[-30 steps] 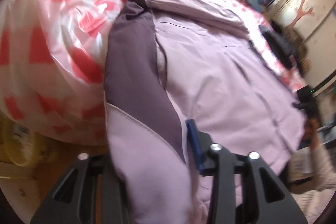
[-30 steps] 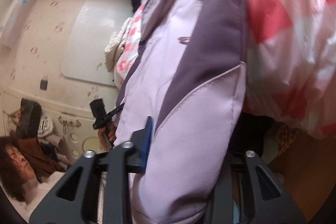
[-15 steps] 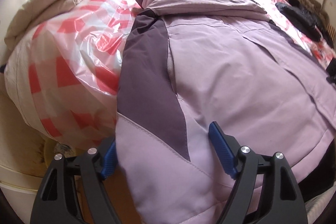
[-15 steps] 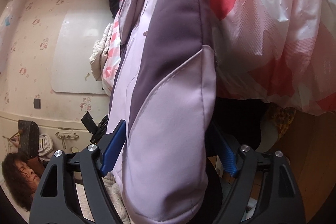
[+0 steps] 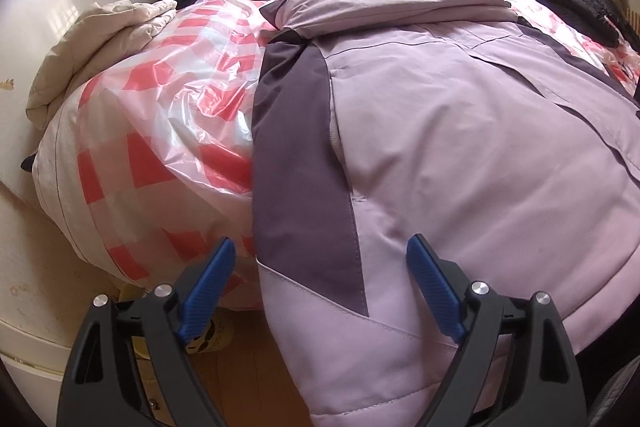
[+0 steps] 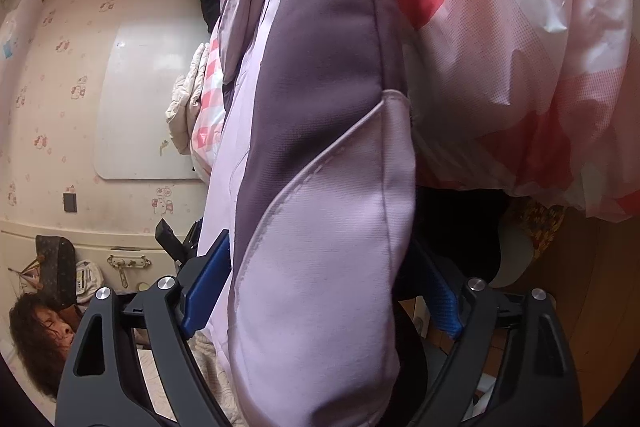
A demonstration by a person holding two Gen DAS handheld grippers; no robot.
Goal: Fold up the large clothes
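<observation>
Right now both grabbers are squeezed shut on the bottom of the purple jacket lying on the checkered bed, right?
Not quite. The jacket does lie on the checkered bed cover, and both grabbers are at its bottom edge. But they are open, not shut. The left wrist view shows the left gripper with its blue pads spread wide. The right wrist view shows the right gripper just as open around the hem.

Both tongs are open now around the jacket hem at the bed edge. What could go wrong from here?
1. The lilac jacket overhangs the bed edge; with the left tongs and right tongs open, it may slide toward the floor.
2. The checked plastic cover looks slick, which would help sliding.
</observation>
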